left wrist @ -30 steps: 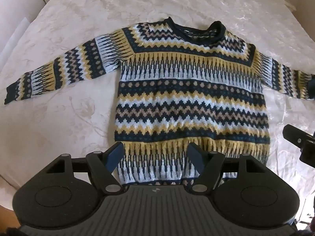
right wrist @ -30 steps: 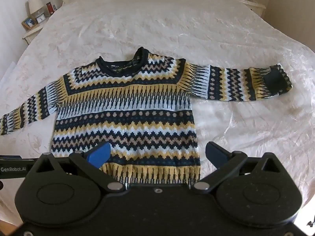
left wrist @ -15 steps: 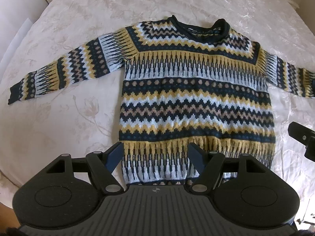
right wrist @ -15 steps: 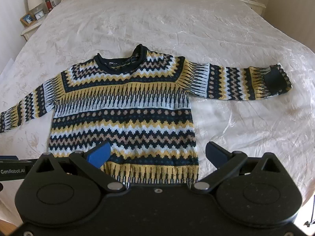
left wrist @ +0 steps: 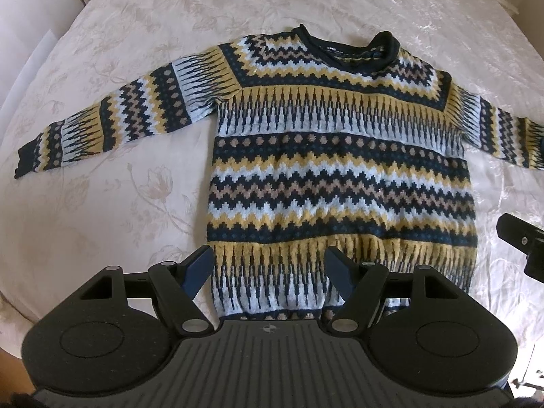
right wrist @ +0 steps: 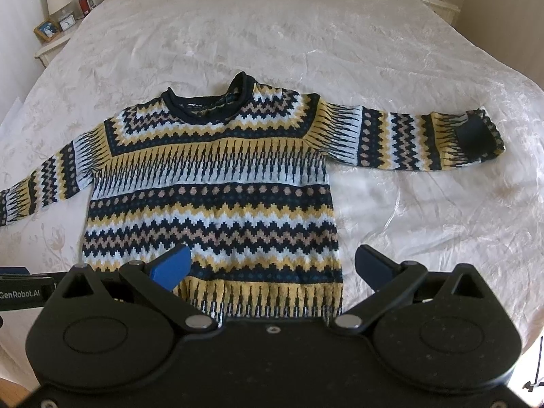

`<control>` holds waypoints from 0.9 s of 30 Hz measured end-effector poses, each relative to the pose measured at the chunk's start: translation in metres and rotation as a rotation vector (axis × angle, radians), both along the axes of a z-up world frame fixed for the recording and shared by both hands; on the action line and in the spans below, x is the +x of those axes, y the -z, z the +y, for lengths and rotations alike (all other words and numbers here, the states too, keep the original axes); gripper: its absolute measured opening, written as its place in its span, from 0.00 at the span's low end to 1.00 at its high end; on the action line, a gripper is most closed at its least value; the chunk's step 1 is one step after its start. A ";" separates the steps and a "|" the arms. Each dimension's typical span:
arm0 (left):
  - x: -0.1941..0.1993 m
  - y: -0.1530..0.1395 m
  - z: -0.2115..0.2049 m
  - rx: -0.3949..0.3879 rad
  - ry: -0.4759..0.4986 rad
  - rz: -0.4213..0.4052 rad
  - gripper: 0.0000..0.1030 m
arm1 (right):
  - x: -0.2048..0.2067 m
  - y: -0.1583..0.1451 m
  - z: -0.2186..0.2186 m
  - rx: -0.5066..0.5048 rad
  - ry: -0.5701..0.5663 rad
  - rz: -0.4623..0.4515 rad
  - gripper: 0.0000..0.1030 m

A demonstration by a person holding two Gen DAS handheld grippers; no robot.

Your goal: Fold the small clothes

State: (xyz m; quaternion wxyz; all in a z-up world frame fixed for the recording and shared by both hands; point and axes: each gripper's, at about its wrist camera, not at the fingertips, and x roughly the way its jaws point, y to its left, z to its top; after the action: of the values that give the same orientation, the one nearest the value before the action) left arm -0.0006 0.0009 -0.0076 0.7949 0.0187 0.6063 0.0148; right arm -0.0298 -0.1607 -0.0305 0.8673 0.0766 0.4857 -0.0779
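The bed filled both views under its pale flowered cover, and the sweater lay flat on the middle of it, front up, collar away from me, both sleeves spread out sideways. Nothing was folded yet, as far as I could judge.

My left gripper hung over the sweater's hem at its left corner, jaws parted fairly wide, nothing between the pads. My right gripper sat over the hem's right corner, jaws spread wider, one finger above the knit and the other above bare cover beside the sweater, also empty.

Risks, as I read them: the knit was thick and loose, so a pinch at the hem might catch only the top layer and drag the front away from the back. A low pinch could also grab the bed cover, which was already wrinkled beside the sweater's right edge. If one hand lifted ahead of the other, the fold would go crooked. The right cuff was turned back on itself and could bunch inside a fold.

Hard to see: the hem's very edge vanished behind both gripper bodies, the right sleeve ran off the left view, and I couldn't tell how high the pads stood above the knit.
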 end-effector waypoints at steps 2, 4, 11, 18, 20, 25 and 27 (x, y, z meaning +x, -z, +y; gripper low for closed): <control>0.000 0.001 0.002 -0.001 -0.001 0.002 0.68 | 0.001 0.000 0.001 -0.001 -0.001 0.004 0.99; 0.000 0.001 0.003 0.000 -0.003 0.003 0.68 | 0.001 0.000 0.002 -0.002 -0.002 0.007 0.99; 0.003 0.003 0.005 0.001 -0.007 0.012 0.68 | 0.001 0.002 0.003 -0.005 -0.003 0.015 0.99; 0.003 0.004 0.006 -0.001 -0.009 0.014 0.68 | 0.003 0.002 0.006 -0.008 -0.007 0.023 0.99; 0.003 0.004 0.006 -0.001 -0.008 0.014 0.68 | 0.002 0.003 0.006 -0.007 -0.006 0.022 0.99; 0.003 0.004 0.006 0.000 -0.009 0.014 0.68 | 0.003 0.002 0.006 -0.006 -0.005 0.023 0.99; 0.003 0.005 0.007 -0.001 -0.009 0.015 0.68 | 0.003 0.002 0.006 -0.006 -0.007 0.024 0.99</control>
State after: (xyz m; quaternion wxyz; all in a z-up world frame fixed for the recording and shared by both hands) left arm 0.0024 0.0082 -0.0123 0.7904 0.0155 0.6121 0.0179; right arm -0.0264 -0.1545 -0.0327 0.8620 0.0714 0.4959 -0.0771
